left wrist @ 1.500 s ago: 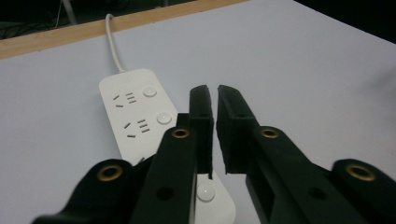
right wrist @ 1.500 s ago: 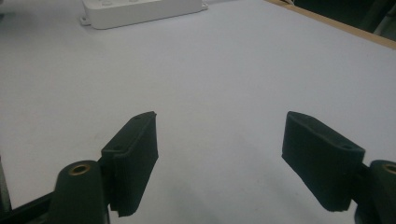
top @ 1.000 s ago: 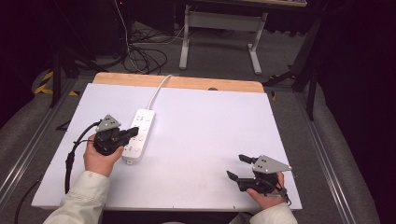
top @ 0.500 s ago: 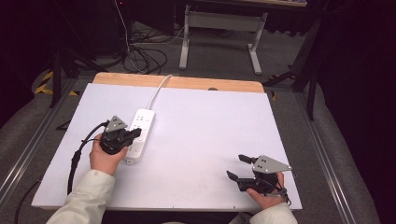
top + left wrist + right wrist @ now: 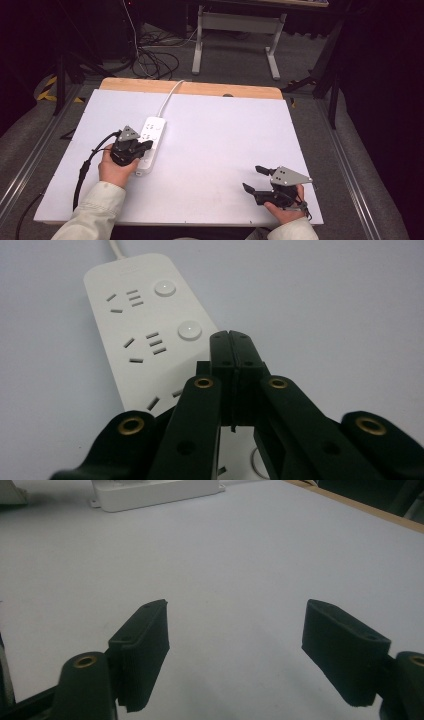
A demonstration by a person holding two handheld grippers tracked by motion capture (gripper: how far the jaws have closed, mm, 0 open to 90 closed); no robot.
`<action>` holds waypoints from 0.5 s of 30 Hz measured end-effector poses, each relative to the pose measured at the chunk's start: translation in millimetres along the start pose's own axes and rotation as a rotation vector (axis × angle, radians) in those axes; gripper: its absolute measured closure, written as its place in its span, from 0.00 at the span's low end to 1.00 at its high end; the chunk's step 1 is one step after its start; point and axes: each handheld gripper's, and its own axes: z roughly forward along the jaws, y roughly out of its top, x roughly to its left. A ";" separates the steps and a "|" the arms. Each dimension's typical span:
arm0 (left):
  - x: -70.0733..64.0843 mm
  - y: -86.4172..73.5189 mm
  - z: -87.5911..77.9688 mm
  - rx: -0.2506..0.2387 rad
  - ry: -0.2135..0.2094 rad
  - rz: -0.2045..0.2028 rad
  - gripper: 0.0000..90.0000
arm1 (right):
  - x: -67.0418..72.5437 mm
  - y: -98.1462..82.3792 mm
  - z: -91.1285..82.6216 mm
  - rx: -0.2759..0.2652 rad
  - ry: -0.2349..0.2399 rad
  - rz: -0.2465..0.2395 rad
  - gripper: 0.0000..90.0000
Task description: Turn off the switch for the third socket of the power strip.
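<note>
A white power strip (image 5: 151,141) with round buttons lies on the left half of the white table, its cable running off the far edge. My left gripper (image 5: 145,146) hovers over the strip's near end, its jaws pressed together with nothing between them. In the left gripper view the shut left gripper (image 5: 232,340) sits just below a round button (image 5: 189,330) on the power strip (image 5: 135,325). My right gripper (image 5: 252,179) rests near the table's front right, jaws wide apart and empty. The right gripper view shows the open right gripper (image 5: 235,630) and the power strip (image 5: 155,492) far off.
The white table top (image 5: 225,130) has a wooden strip (image 5: 200,89) along its far edge. Black cables (image 5: 150,55) and a grey desk frame (image 5: 235,30) stand on the floor beyond. A black cable (image 5: 85,170) trails from my left gripper.
My left gripper has moved a little lower and toward the right, over the near end of the power strip. The right gripper has kept still.
</note>
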 end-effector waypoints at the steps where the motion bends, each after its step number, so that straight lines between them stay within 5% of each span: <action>1: -0.1 -0.1 0.6 0.003 0.004 0.001 1.00 | 0.0 0.0 0.0 0.000 0.000 0.000 0.30; 15: -0.8 -1.8 4.3 0.028 0.028 0.018 1.00 | -0.3 -0.2 -0.2 -0.002 0.001 -0.002 0.30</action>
